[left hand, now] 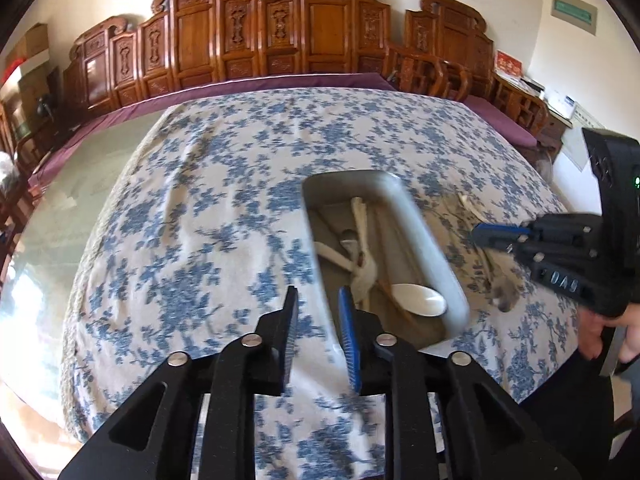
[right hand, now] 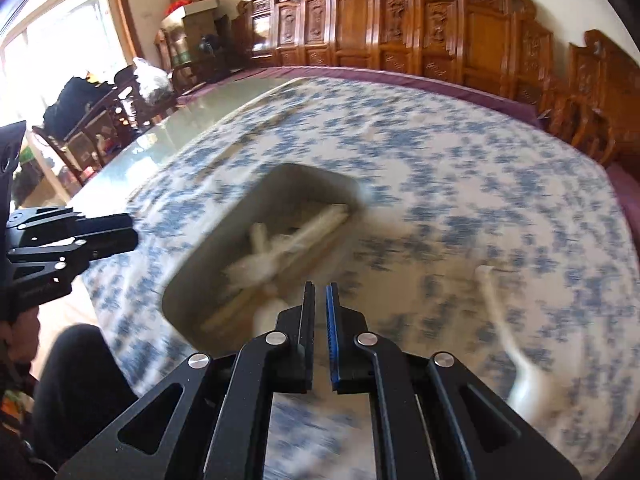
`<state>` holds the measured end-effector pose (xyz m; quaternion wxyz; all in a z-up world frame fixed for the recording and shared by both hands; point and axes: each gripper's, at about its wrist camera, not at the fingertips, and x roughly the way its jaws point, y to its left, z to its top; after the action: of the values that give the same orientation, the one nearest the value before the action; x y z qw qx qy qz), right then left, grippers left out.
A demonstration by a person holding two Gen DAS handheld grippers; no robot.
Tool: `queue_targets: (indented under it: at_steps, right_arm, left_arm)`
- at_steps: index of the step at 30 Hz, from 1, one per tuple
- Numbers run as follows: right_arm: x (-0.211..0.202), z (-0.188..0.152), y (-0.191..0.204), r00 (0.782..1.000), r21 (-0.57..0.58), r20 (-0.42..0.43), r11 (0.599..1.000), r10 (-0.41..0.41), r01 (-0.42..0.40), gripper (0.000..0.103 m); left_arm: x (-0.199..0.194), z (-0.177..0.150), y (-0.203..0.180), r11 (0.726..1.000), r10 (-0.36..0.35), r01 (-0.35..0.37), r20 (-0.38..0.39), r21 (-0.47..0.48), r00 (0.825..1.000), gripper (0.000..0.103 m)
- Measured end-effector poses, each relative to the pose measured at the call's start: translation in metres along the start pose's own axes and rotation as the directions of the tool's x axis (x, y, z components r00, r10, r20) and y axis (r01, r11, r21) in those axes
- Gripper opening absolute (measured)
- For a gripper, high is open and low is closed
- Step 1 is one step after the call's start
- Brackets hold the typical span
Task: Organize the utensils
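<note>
Landmark: a grey rectangular tray on the blue-flowered cloth covering the worktop. In the tray lie the utensils: a white spoon at its near end, bowl up, with pale chopsticks and other white pieces crossed behind it. In the right wrist view the tray and its contents are smeared by motion, so single pieces cannot be told apart there. Outside the tray, on the cloth to its right, lies another white spoon, blurred, possibly ceramic. Left gripper hovers at the tray's near left corner, fingers a little apart with nothing between them, only cloth and the tray rim showing in the gap. Right gripper sits over the tray's near end, fingers drawn nearly together, pinching nothing. Carved wooden screens stand well behind the tray, along the far wall.
</note>
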<state>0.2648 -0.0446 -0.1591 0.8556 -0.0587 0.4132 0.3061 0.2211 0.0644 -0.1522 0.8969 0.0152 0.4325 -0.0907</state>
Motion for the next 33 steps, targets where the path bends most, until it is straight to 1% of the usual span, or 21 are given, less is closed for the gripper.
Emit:
queue_targets:
  at_steps: [3,5,10,11,12,13,15,18,23,26,33]
  right_arm:
    - [-0.015,-0.006,-0.037,0.999,0.036,0.007,0.998,-0.047,0.046,0.009]
    - [-0.023,-0.01,-0.057,0.998,0.058,0.008,0.996,-0.067,0.066,0.009]
    - [-0.035,-0.022,-0.106,0.993,0.103,-0.001,0.987,-0.122,0.121,0.009]
    - [-0.036,-0.024,-0.113,0.991,0.11,-0.006,0.985,-0.131,0.13,0.011]
    - [-0.036,-0.028,-0.122,0.991,0.117,-0.012,0.984,-0.135,0.136,0.019]
    - [-0.034,-0.031,-0.126,0.99,0.12,-0.017,0.983,-0.14,0.141,0.023]
    - [-0.029,-0.038,-0.138,0.988,0.123,-0.043,0.981,-0.147,0.151,0.023]
    - [-0.018,-0.047,-0.149,0.986,0.128,-0.074,0.979,-0.151,0.16,0.023]
    - [0.0,-0.054,-0.16,0.983,0.136,-0.098,0.976,-0.157,0.17,0.023]
    - [0.009,-0.052,-0.164,0.985,0.142,-0.104,0.978,-0.14,0.154,0.023]
    - [0.029,-0.051,-0.166,0.983,0.131,-0.159,0.985,-0.094,0.116,0.024]
  left_arm:
    - [0.005,0.003,-0.019,1.0,-0.02,0.02,-0.005,0.017,1.0,0.024]
    - [0.009,0.005,-0.03,0.999,-0.034,0.034,-0.006,0.023,0.999,0.031]
    - [0.015,0.009,-0.057,0.997,-0.069,0.07,-0.007,0.024,0.998,0.038]
    - [0.017,0.009,-0.062,0.997,-0.074,0.074,-0.008,0.026,0.997,0.039]
    - [0.019,0.01,-0.068,0.997,-0.078,0.078,-0.01,0.029,0.997,0.039]
    - [0.021,0.01,-0.074,0.996,-0.086,0.087,-0.013,0.031,0.996,0.039]
    - [0.024,0.011,-0.085,0.995,-0.097,0.098,-0.018,0.037,0.995,0.039]
    - [0.029,0.012,-0.101,0.992,-0.115,0.116,-0.026,0.042,0.993,0.04]
    - [0.037,0.009,-0.119,0.99,-0.127,0.129,-0.043,0.051,0.991,0.04]
    - [0.041,0.008,-0.127,0.989,-0.131,0.134,-0.054,0.057,0.99,0.04]
    - [0.045,0.002,-0.141,0.987,-0.134,0.139,-0.076,0.075,0.988,0.04]
